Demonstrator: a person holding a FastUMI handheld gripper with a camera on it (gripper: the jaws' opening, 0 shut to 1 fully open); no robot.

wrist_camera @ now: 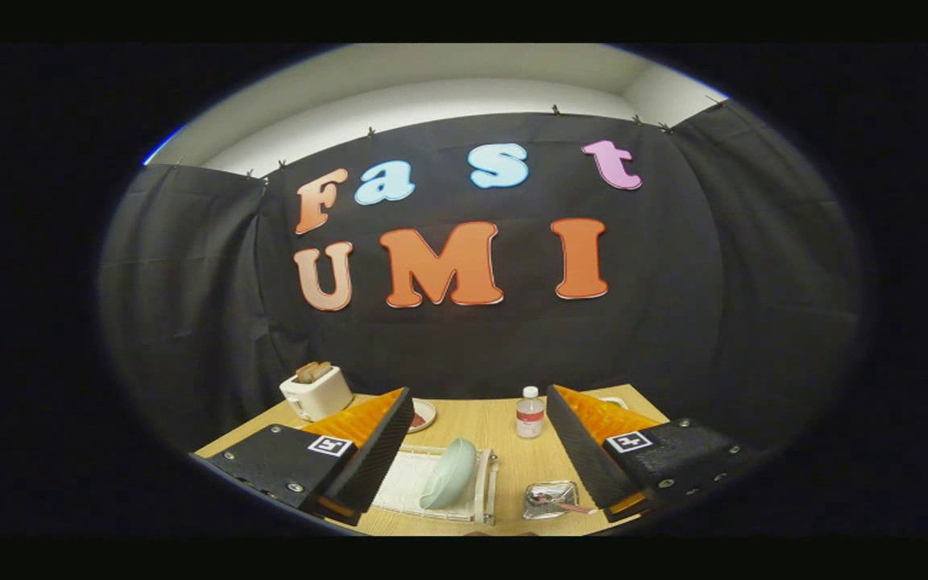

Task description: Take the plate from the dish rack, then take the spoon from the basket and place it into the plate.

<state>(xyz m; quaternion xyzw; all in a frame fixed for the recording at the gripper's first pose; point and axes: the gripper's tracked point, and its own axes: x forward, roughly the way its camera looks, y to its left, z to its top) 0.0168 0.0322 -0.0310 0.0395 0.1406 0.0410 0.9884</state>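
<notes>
A pale green plate (449, 473) stands on edge in a white dish rack (409, 483) on the wooden table, between my two fingers and nearer the left one. To its right sits a small shiny basket (548, 499) holding a spoon (569, 507) with a reddish handle, close to the right finger. My gripper (480, 407) hangs above the table with its black and orange fingers wide apart and nothing between them.
A white toaster (316, 392) with toast in it stands at the back left of the table (504, 467). A small dish (422, 414) lies behind the left finger. A clear bottle (530, 412) with a white cap stands at the back middle.
</notes>
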